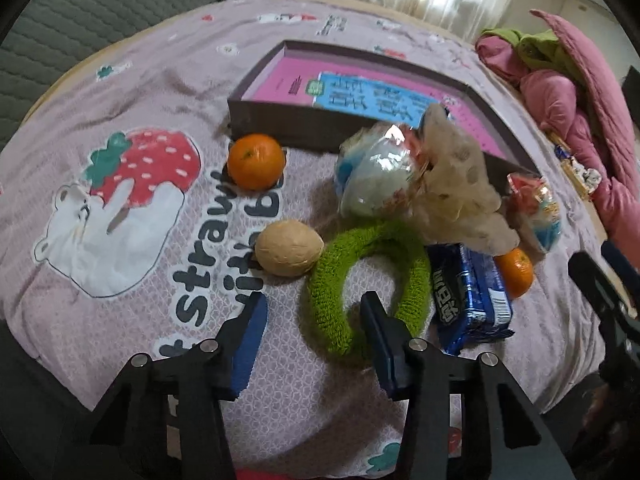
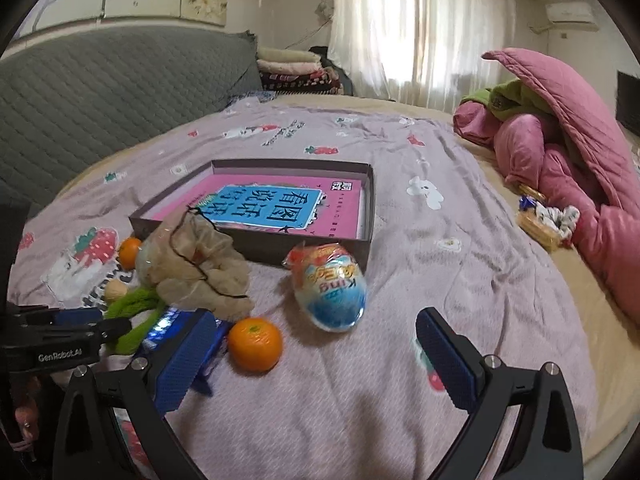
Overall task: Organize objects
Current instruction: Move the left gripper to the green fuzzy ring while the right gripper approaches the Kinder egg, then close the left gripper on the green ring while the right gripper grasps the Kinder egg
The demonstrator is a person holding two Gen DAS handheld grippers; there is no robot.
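Observation:
My left gripper (image 1: pixel 314 316) points down at a green fuzzy ring (image 1: pixel 400 240). One limb of the ring lies between its blue pads, the right fingertip stands over the ring's hole, and the pads do not press on it. A beige nut-like ball (image 1: pixel 289 248) and an orange (image 1: pixel 256 161) lie just beyond. My right gripper (image 2: pixel 316 320) is open wide, low over the bedspread. A second orange (image 2: pixel 255 344) lies by its left finger, and a wrapped egg-shaped toy (image 2: pixel 332 288) just ahead. A dark open box (image 2: pixel 256 246) holding a pink book sits behind.
A beige mesh pouch (image 2: pixel 200 264), another wrapped egg (image 1: pixel 376 176) and a blue packet (image 1: pixel 468 292) crowd the ring. A pink quilt (image 2: pixel 560 168) and snack packets (image 2: pixel 544 216) lie at the right. A grey headboard (image 2: pixel 100 112) stands at the left.

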